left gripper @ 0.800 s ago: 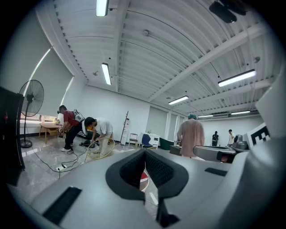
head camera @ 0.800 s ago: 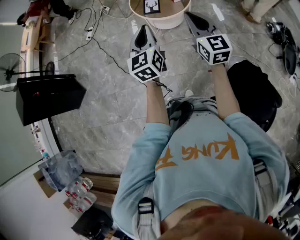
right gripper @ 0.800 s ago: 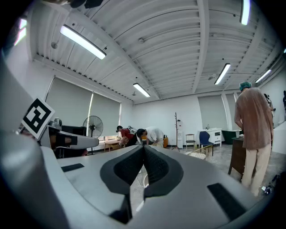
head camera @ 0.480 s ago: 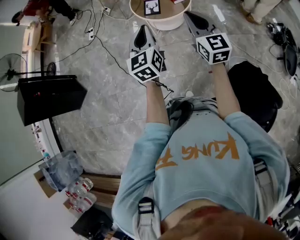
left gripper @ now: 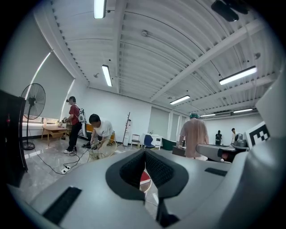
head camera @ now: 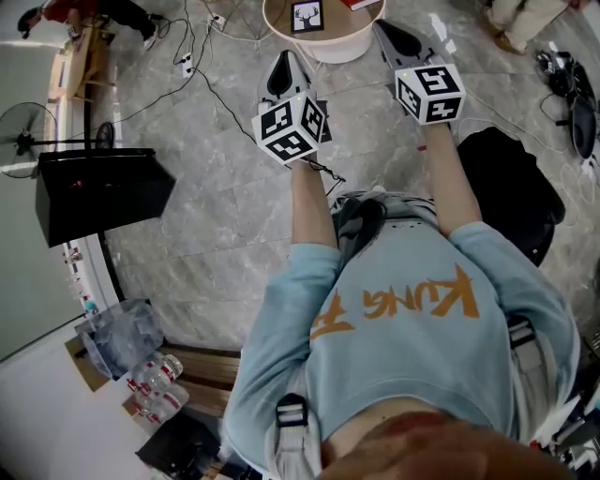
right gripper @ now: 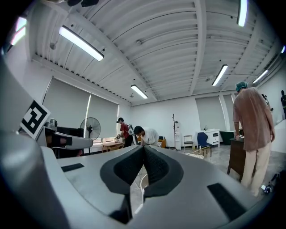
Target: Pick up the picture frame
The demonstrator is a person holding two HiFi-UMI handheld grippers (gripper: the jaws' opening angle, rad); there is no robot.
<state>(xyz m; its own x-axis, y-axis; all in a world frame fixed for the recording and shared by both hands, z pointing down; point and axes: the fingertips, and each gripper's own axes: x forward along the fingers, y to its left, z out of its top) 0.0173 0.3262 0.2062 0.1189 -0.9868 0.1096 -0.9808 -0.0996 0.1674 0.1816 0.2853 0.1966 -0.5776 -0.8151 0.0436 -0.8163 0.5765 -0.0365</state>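
The picture frame (head camera: 307, 15), black-edged with a white deer drawing, stands on a round pale table (head camera: 330, 47) at the top of the head view. My left gripper (head camera: 284, 66) hovers just short of the table's near-left rim, shut and empty. My right gripper (head camera: 391, 36) reaches the table's right rim, also shut with nothing in it. In the left gripper view the jaws (left gripper: 144, 154) meet, and a red thing shows through the slit below them. In the right gripper view the jaws (right gripper: 143, 151) are pressed together too. The frame is hidden in both gripper views.
A black box (head camera: 98, 192) and a standing fan (head camera: 19, 145) are on the left, with cables (head camera: 202, 84) across the marble floor. A black bag (head camera: 511, 183) lies to the right. Water bottles (head camera: 155, 384) sit at lower left. Several people (left gripper: 100, 134) stand further off.
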